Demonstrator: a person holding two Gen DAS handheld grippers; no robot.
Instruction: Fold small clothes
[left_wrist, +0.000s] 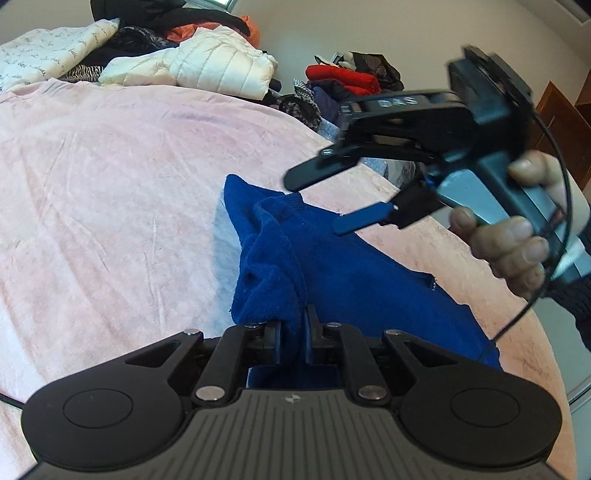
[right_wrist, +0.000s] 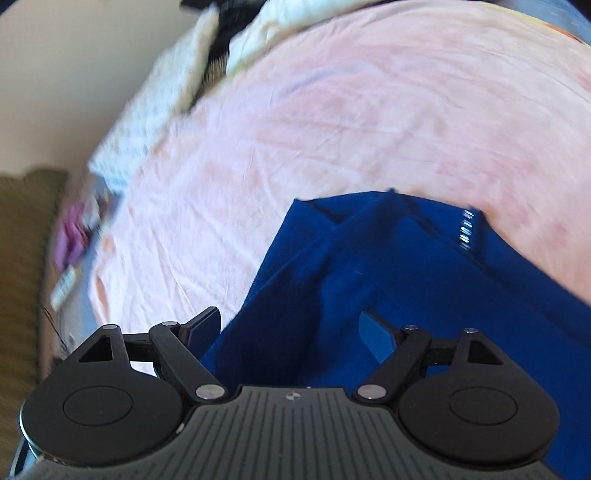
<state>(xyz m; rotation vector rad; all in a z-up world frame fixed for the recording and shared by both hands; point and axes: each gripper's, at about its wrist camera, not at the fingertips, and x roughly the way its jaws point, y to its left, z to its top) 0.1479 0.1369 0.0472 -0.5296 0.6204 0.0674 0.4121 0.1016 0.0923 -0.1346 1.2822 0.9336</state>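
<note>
A blue knit garment (left_wrist: 351, 273) lies partly spread on the pink bedspread (left_wrist: 110, 166). My left gripper (left_wrist: 295, 332) is shut on a bunched edge of it, which is lifted into a ridge. The right gripper (left_wrist: 314, 205), held by a hand (left_wrist: 509, 240), hovers above the garment's far end, its jaws wide apart with nothing between them. In the blurred right wrist view, the right gripper (right_wrist: 291, 328) stands open over the blue garment (right_wrist: 388, 266), and its pads do not press on the cloth. A small white label (right_wrist: 466, 229) shows near the garment's far edge.
Piled clothes line the bed's far side: a white puffer jacket (left_wrist: 221, 62), a white printed blanket (left_wrist: 40, 55), and red and dark garments (left_wrist: 343, 75). Wooden furniture (left_wrist: 561, 122) stands at the right. A purple item (right_wrist: 72, 236) lies at the bed's left edge.
</note>
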